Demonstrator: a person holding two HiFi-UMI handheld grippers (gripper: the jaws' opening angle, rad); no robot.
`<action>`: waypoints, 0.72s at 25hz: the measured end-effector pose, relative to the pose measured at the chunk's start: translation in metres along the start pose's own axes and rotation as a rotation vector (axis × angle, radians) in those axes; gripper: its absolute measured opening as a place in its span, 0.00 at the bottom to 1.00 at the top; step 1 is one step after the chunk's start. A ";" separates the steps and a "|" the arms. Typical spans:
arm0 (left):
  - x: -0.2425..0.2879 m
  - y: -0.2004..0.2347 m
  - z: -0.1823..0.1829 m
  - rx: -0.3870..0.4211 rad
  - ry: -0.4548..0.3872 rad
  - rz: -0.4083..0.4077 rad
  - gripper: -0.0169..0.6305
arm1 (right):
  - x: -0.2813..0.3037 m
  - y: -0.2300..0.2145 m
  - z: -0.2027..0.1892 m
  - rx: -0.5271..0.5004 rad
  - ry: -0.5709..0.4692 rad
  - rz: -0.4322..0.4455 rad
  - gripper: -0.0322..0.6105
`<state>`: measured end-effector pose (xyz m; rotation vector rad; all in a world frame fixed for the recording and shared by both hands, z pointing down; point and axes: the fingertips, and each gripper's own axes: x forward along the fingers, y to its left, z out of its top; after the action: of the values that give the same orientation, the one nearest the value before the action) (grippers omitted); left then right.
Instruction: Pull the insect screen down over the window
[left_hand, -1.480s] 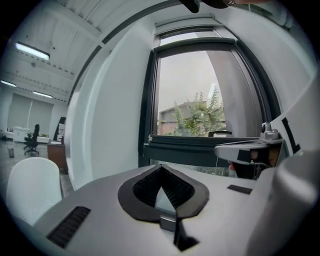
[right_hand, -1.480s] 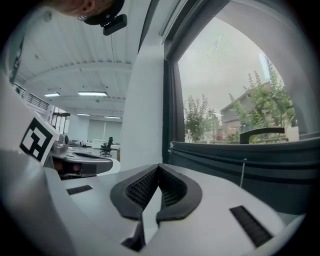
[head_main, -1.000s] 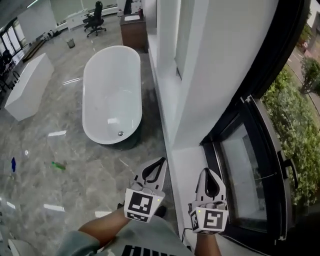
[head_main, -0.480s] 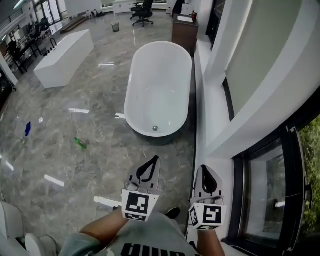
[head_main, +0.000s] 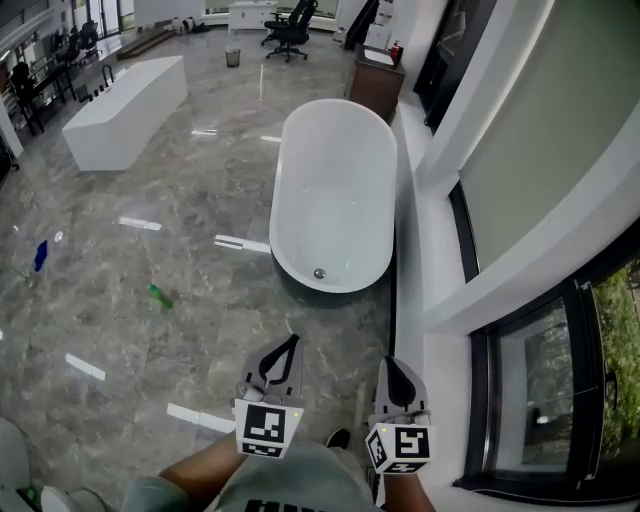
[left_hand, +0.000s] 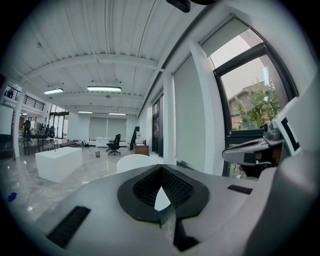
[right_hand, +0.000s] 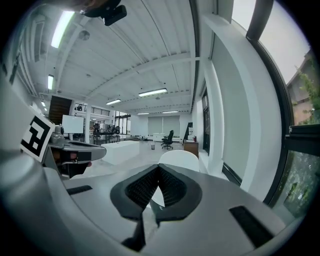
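Both sets of jaws were closed, with nothing between them. My left hand-held gripper (head_main: 291, 342) and right hand-held gripper (head_main: 389, 362) hung side by side over the grey floor (head_main: 150, 220), pointing toward the white bathtub (head_main: 335, 195) along the floor's right edge. The window (head_main: 535, 385) sat just right of the right hand-held gripper, dark-framed, with greenery behind the glass. I couldn't make out the insect screen.

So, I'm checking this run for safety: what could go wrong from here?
The bathtub stands just ahead: the person could bump it. The left gripper and right gripper are shut and empty, pointing along the room, not at the window; a hurried turn might knock its frame.
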<state>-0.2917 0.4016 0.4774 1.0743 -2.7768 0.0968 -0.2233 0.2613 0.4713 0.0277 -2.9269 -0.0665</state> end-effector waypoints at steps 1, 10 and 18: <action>-0.005 0.005 -0.002 -0.012 -0.004 -0.001 0.05 | 0.001 0.010 -0.001 -0.002 0.008 0.008 0.06; -0.062 0.022 -0.031 -0.109 0.026 0.114 0.05 | 0.000 0.068 -0.002 -0.026 -0.012 0.155 0.06; -0.104 -0.023 -0.048 -0.064 0.046 0.202 0.05 | -0.037 0.080 -0.049 -0.034 0.005 0.289 0.06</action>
<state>-0.1940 0.4595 0.5067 0.7645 -2.8186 0.0557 -0.1773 0.3399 0.5152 -0.3980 -2.8899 -0.0696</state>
